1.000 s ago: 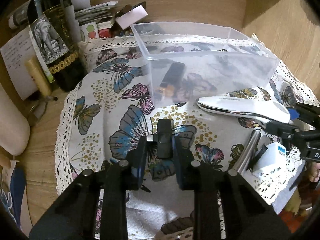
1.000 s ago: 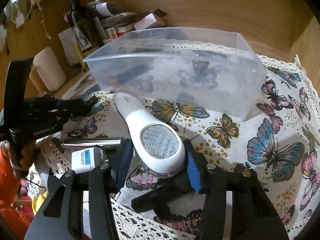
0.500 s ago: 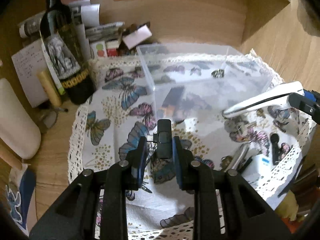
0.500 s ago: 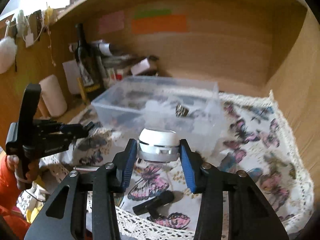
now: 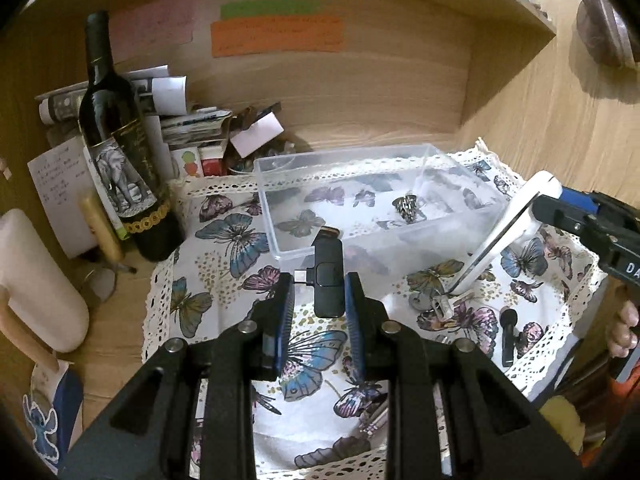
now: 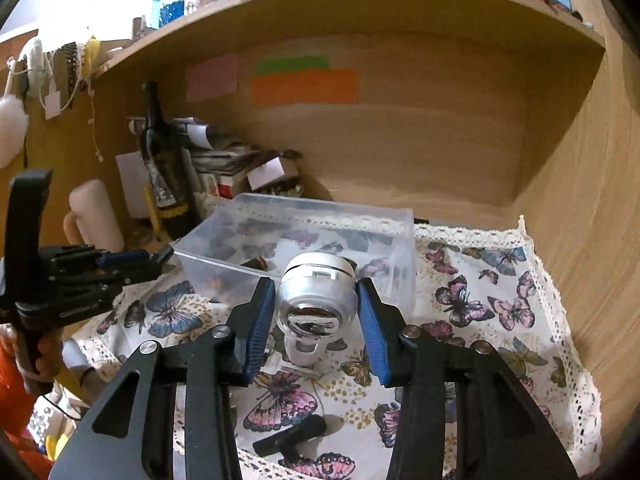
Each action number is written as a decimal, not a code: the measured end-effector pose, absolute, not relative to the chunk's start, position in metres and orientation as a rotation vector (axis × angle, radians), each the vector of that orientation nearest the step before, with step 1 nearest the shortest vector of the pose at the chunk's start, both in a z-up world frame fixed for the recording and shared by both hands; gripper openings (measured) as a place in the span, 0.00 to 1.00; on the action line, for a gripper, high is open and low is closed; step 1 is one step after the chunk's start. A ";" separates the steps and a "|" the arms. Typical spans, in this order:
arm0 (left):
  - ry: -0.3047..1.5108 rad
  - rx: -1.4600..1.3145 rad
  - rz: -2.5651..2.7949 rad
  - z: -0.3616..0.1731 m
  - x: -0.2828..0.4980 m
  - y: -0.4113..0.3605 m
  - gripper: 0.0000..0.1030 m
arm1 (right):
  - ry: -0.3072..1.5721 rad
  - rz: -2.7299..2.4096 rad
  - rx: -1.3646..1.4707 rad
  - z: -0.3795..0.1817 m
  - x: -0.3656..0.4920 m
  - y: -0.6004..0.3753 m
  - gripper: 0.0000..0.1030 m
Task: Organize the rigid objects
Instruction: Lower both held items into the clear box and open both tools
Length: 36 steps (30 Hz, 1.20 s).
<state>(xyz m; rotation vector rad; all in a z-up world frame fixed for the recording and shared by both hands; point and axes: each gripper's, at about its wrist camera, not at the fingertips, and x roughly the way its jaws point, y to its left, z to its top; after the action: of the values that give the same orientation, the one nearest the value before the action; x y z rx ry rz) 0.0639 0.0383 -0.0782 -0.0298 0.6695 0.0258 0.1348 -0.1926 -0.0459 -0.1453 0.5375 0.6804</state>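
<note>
My left gripper (image 5: pixel 320 300) is shut on a small black adapter with a USB-C plug (image 5: pixel 328 276), held above the butterfly cloth (image 5: pixel 224 240), just in front of the clear plastic bin (image 5: pixel 360 184). My right gripper (image 6: pixel 316 312) is shut on a white handheld device with a silver head (image 6: pixel 316 300), held up with its handle hanging down. In the left wrist view that white device (image 5: pixel 504 232) shows tilted at the right, beside the bin, with the right gripper (image 5: pixel 568 212) on it. A small metal piece (image 5: pixel 408 206) lies in the bin.
A dark wine bottle (image 5: pixel 116 152), papers and small boxes stand at the back left. A cream mug (image 5: pixel 36 280) sits at the left. Small black pieces (image 6: pixel 292 436) and metal parts (image 5: pixel 436 300) lie on the cloth. Wooden walls close in behind and at the right.
Both grippers have risen from the cloth with their objects. The white device has swung from lying flat to hanging handle-down. The view now takes in more of the alcove.
</note>
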 end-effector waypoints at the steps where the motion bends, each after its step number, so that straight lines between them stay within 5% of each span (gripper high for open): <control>1: 0.671 -0.031 0.025 -0.078 0.065 0.038 0.24 | 0.533 0.678 -0.144 -0.046 0.135 -0.193 0.38; 16: 0.654 -0.047 0.014 -0.074 0.067 0.036 0.24 | 0.559 0.670 -0.107 -0.046 0.145 -0.200 0.38; 36: 0.610 -0.014 -0.010 -0.047 0.129 0.030 0.24 | 0.287 0.588 -0.161 0.027 0.181 -0.180 0.38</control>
<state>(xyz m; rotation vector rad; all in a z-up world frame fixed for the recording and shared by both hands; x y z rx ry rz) 0.1288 0.0304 -0.0472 -0.0138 0.6102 -0.0099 0.1809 -0.1796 0.0270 -0.1609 0.2866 0.5885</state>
